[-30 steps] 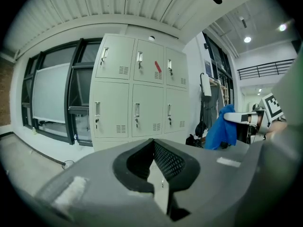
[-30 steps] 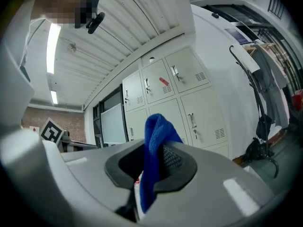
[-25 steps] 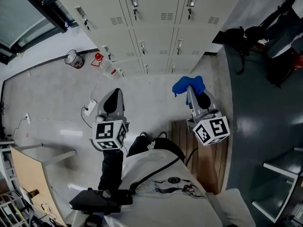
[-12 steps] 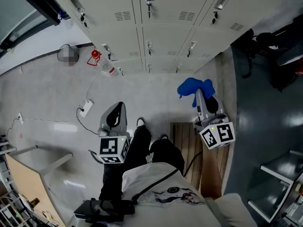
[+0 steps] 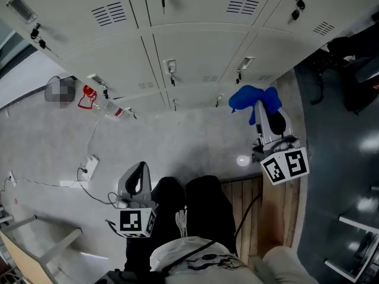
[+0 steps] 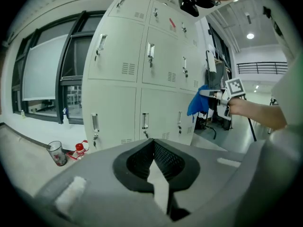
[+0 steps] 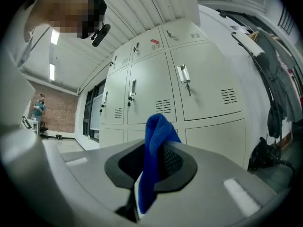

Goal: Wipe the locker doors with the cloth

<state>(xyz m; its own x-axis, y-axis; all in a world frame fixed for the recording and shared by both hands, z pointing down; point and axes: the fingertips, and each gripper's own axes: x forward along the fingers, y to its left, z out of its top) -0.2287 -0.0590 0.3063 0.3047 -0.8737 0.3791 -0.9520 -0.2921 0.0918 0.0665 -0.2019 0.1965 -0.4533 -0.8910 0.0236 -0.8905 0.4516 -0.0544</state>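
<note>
A bank of pale grey locker doors [image 5: 195,52] fills the top of the head view, each with a small handle and vent slots. My right gripper [image 5: 259,108] is shut on a blue cloth [image 5: 251,98], held up just short of the lower doors. In the right gripper view the blue cloth [image 7: 154,157] stands up between the jaws, with locker doors [image 7: 203,89] right ahead. My left gripper [image 5: 135,179] hangs low by my left leg, shut and holding nothing. Its own view shows locker doors [image 6: 142,79] ahead and the cloth [image 6: 198,102] to the right.
A red-capped bottle [image 5: 89,96] and a cup [image 6: 57,152] lie on the floor at the lockers' left foot. A white power strip [image 5: 89,163] with its cable lies on the floor. Dark bags [image 5: 349,64] sit at the right. A wooden panel [image 5: 260,212] lies under my right side.
I have stepped closer to the lockers, which now fill more of the head view. The right gripper carried the cloth up toward the doors. The left gripper dropped lower and back.
</note>
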